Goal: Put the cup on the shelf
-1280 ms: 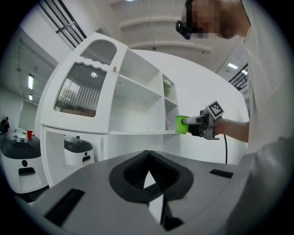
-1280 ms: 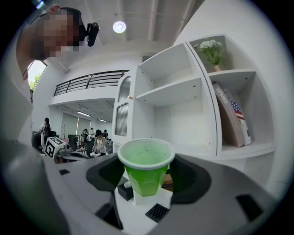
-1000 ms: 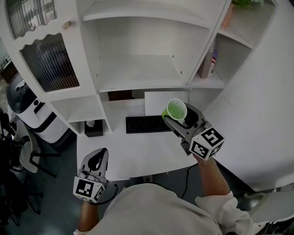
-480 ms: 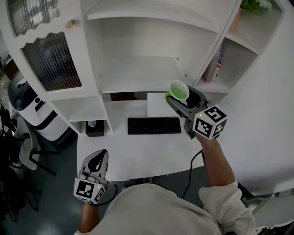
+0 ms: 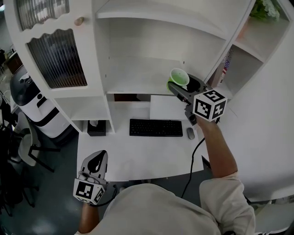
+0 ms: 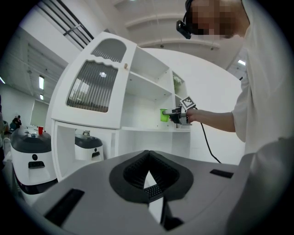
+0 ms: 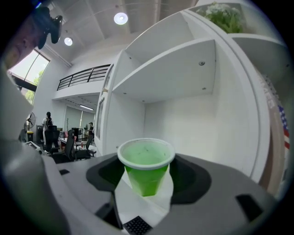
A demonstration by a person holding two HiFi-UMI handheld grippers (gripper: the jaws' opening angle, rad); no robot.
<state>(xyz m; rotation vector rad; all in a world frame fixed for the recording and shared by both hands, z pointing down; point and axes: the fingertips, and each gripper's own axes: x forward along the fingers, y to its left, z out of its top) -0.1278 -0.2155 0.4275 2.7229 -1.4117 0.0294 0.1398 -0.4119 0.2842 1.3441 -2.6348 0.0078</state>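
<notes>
At the near side of the scene, a white desk (image 5: 138, 158) is seen, with a black keyboard (image 5: 155, 127) laid across its far half and a mouse (image 5: 190, 133) just to the right of it. A white sheet (image 5: 166, 108) is propped behind the keyboard. Above the desk a white hutch is built, and its wide shelf (image 5: 138, 80) is left bare between two upright side walls, with another board over it. A door of ribbed glass (image 5: 57, 57) is set to the left, and narrower compartments holding a book (image 5: 225, 69) and a plant (image 5: 265, 9) are set to the right. A small black box (image 5: 95, 128) is kept in the low cubby at the left, and a white machine (image 5: 27, 103) is parked on the floor beyond the desk's left edge.

The green cup (image 5: 179, 77) is held upright by the right gripper (image 5: 178, 87), whose jaws are spread wide and pressed against its sides. It is kept at the shelf's front edge near the right wall and seems clear of the board. The left gripper (image 5: 97, 158) is held low at the desk's near-left corner, its jaws drawn together to a sliver with nothing gripped. A cable (image 5: 195, 153) is draped over the desk's near edge on the right.
</notes>
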